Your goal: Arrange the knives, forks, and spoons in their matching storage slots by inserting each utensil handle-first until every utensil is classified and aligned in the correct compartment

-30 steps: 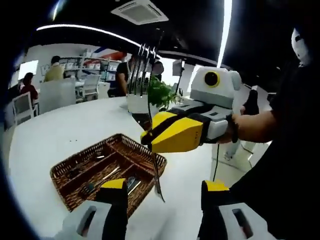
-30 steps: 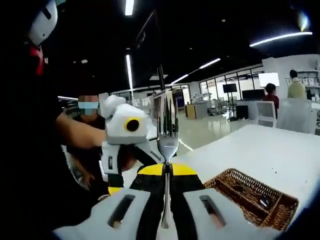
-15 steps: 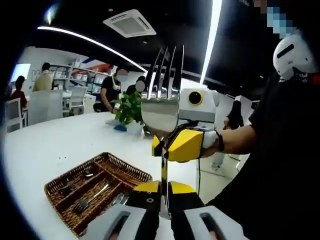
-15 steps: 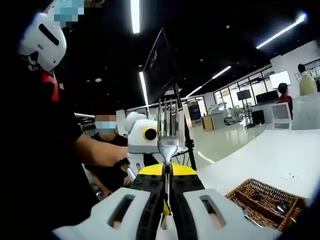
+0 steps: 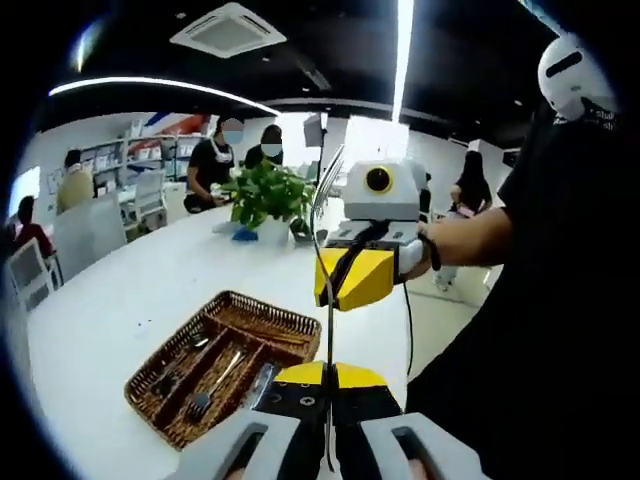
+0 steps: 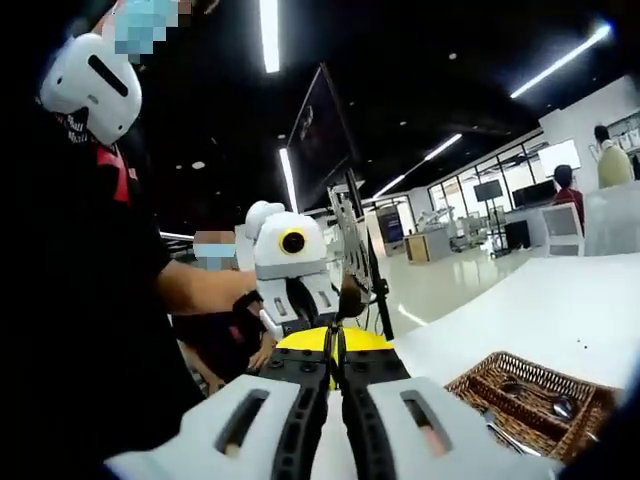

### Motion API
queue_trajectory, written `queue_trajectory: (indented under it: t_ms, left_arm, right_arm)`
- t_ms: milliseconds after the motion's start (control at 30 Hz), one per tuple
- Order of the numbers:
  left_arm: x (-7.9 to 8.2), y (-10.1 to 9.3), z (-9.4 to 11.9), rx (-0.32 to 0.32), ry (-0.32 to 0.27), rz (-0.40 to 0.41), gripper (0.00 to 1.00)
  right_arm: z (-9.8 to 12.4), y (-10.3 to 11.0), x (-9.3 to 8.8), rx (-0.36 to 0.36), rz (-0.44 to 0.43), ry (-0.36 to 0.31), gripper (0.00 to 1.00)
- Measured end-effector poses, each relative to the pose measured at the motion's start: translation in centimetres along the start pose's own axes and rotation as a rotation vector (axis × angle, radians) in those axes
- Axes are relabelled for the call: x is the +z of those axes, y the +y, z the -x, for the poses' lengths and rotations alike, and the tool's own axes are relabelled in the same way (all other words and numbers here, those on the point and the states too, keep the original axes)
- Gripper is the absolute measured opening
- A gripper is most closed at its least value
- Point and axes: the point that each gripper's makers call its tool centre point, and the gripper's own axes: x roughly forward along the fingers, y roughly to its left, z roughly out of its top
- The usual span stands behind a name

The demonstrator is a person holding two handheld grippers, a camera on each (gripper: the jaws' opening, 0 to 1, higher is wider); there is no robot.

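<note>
White table [image 5: 130, 290] holds basket [image 5: 222, 352]; left gripper [image 5: 328, 395] pinches fork [image 5: 326, 250]

Fork [image 5: 327, 260] stood upright, edge-on to the left tool's camera, stem pinched between that tool's [image 5: 328, 372] closed jaws, tines topmost. Wicker tray [image 5: 262, 315], divided into long compartments, lay on the white counter [image 5: 120, 300] below and left of the tool. It held a fork [image 5: 210, 388] and other utensils lengthwise.
</note>
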Motion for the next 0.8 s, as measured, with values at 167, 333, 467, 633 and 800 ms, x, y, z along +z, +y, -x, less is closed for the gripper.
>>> queue_trajectory:
  t_ms: [167, 333, 467, 633, 800]
  left_arm:
    - [-0.5, 0.7, -0.3, 0.033, 0.097, -0.074, 0.00]
    - [-1.7, 1.8, -0.3, 0.057, 0.210, -0.126, 0.00]
    - [-2.5, 2.7, -0.1, 0.083, 0.292, -0.173, 0.00]
    - [-2.1, 3.8, 0.2, 0.113, 0.338, -0.216, 0.00]
    - [-1.6, 4.8, 0.7, 0.118, 0.382, -0.280, 0.00]
  right_arm:
    - [0.8, -0.6, -1.5, -0.028, -0.043, 0.062, 0.00]
    - [2.6, -1.1, -3.0, -0.085, -0.073, 0.110, 0.07]
    - [5.1, -2.4, -4.0, -0.190, -0.100, 0.159, 0.24]
    - [8.7, -4.0, -4.0, -0.320, -0.101, 0.181, 0.43]
    - [11.8, -4.7, -4.6, -0.421, -0.090, 0.262, 0.84]
